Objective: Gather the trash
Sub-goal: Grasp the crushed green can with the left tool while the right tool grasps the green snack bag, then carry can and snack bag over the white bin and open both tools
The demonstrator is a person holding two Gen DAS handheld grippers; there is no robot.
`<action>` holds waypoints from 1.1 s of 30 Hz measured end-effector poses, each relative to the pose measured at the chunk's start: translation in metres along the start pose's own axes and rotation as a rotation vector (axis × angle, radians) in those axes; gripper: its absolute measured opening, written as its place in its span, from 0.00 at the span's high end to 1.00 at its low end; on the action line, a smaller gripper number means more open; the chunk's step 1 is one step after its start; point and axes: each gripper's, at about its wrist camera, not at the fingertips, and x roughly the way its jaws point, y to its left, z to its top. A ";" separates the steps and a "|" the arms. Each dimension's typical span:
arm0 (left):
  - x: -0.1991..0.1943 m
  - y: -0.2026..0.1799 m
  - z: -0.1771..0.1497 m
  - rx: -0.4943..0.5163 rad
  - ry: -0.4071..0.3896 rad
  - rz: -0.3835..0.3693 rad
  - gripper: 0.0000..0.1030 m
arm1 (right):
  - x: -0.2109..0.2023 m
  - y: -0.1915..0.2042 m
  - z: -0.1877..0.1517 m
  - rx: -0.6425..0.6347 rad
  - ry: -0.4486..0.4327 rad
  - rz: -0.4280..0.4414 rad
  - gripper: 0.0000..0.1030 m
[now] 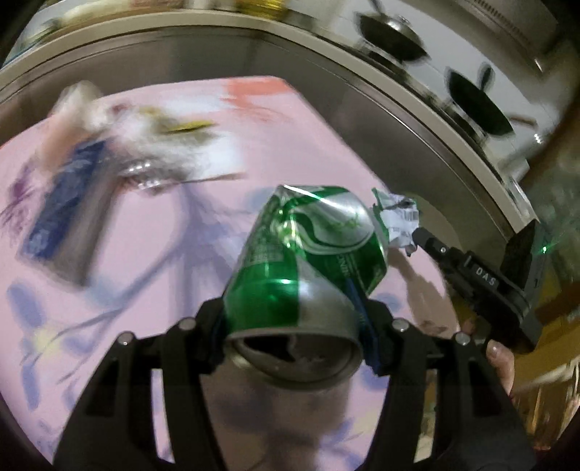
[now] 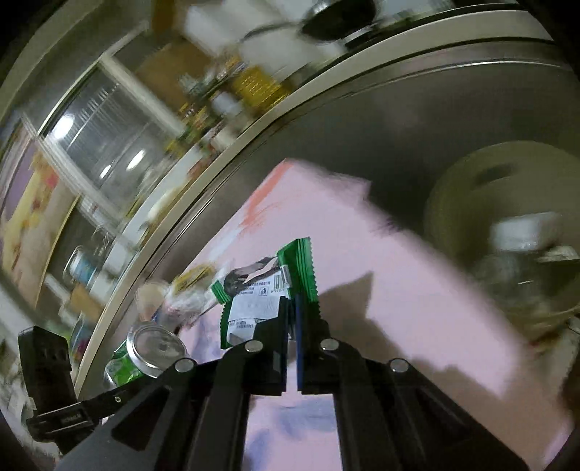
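Pink patterned tablecloth (image 1: 319, 119) on a steel table (image 1: 409, 145); two dark pans (image 1: 391, 34) on the counter behind.

One crushed green can (image 1: 301, 268), one green wrapper (image 2: 268, 293), one blue box (image 1: 65, 213), two pans (image 1: 391, 36)
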 end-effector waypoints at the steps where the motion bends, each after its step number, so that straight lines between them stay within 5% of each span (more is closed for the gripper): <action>1: 0.011 -0.015 0.007 0.030 0.015 -0.020 0.46 | -0.010 -0.015 0.006 0.018 -0.032 -0.030 1.00; 10: 0.120 -0.166 0.064 0.268 0.128 -0.176 0.46 | -0.056 -0.118 0.037 0.141 -0.142 -0.235 1.00; 14: 0.160 -0.198 0.072 0.318 0.152 -0.158 0.45 | -0.050 -0.136 0.037 0.175 -0.137 -0.264 0.94; 16: 0.181 -0.207 0.073 0.343 0.184 -0.121 0.31 | -0.048 -0.141 0.035 0.200 -0.149 -0.282 0.87; 19: 0.190 -0.208 0.076 0.340 0.174 -0.078 0.27 | -0.053 -0.149 0.033 0.225 -0.189 -0.280 0.53; 20: 0.189 -0.207 0.077 0.329 0.173 -0.078 0.27 | -0.056 -0.150 0.033 0.224 -0.211 -0.286 0.50; 33: 0.111 -0.144 0.045 0.253 0.075 -0.016 0.27 | -0.074 -0.111 0.033 0.164 -0.267 -0.199 0.50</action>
